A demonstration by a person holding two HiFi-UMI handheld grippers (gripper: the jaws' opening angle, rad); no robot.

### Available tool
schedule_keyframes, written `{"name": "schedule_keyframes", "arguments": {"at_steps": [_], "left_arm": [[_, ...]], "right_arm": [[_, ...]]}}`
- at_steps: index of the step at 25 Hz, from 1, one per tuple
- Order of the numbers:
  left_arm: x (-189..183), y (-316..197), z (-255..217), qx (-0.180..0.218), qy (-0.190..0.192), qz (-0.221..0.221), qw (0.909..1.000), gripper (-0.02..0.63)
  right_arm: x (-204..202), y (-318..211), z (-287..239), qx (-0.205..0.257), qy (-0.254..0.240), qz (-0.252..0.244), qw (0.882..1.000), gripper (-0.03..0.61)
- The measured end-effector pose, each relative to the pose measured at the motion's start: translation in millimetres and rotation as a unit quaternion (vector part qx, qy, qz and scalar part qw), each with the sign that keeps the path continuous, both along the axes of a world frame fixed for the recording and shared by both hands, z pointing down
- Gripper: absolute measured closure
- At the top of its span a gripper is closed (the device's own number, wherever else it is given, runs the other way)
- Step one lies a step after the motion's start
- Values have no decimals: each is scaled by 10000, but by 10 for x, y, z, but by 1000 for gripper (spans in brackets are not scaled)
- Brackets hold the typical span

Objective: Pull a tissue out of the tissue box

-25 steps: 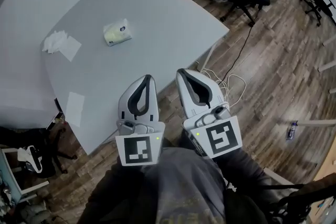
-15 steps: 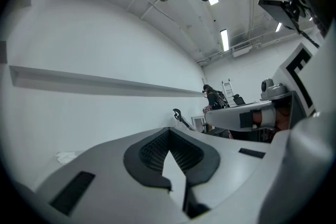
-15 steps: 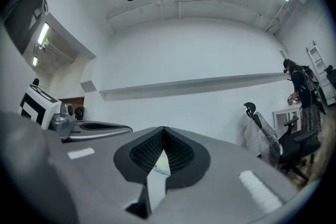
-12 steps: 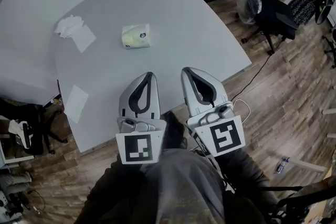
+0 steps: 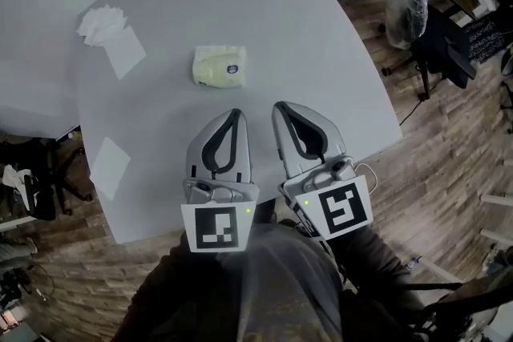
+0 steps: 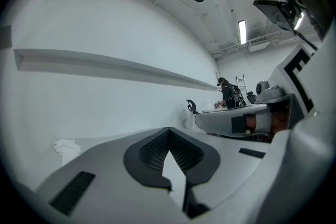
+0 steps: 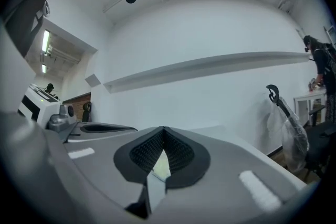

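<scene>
right gripper (image 5: 281,106) now nearer the tissue box (image 5: 219,65)

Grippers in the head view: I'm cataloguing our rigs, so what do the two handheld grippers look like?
Both the left gripper and right gripper have pale grey curved shells lined with dark ribbed pads. Each carries a cube with a black-and-white square marker and a small green light. The person wears a dark grey top.

Pale yellow tissue box (image 5: 219,66), light grey table (image 5: 337,68).
Grey left gripper (image 5: 235,114) and right gripper (image 5: 280,106) bear black-and-white square markers; brown plank floor (image 5: 449,172), right.
</scene>
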State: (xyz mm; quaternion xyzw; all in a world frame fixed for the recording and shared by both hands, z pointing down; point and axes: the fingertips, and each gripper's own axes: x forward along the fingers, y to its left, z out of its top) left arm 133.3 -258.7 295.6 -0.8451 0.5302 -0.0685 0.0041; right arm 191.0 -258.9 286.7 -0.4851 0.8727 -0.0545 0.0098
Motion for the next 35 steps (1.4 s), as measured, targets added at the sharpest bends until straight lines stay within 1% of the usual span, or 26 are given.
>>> {"name": "schedule_keyframes", "arguments": {"at_steps": [3, 7, 11, 15, 17, 21, 25, 28, 33, 35], "left_arm": [[-91, -260, 67, -118, 86, -96, 9998, 615], [-209, -501, 85, -170, 124, -242, 9995, 615], [-302, -719, 177, -310, 129, -432, 9985, 615], [-384, -955, 398, -491, 15, -628, 9968, 615], [-419, -1089, 537, -607, 67, -776, 9951, 615], [-513, -1281, 910, -1011, 78, -1033, 9895, 615], [-583, -1417, 1203, -1283, 116, -1208, 9843, 615], [-573, -1480, 1359, -1470, 148, -1244, 9812, 615], [-518, -1552, 1547, -1652, 187, -1199, 9788, 615], [-514, -1575, 1606, -1701, 172, -1194, 9780, 615]], "right_arm": [[-90, -290, 11, -31, 87, -113, 9999, 577], [-191, -573, -45, 39, 169, -299, 9994, 575], [-316, -838, 29, -12, 221, -669, 9975, 561], [-452, -1106, 289, -135, 253, -1121, 9933, 548], [-508, -1266, 475, -242, 345, -1297, 9907, 538], [-610, -1540, 841, -437, 528, -1577, 9851, 531], [-745, -1638, 1160, -541, 851, -1930, 9760, 517], [-813, -1667, 1360, -672, 1041, -2129, 9692, 509], [-847, -1741, 1594, -902, 1182, -2184, 9645, 509], [-860, -1733, 1653, -982, 1212, -2234, 9622, 519]]}}
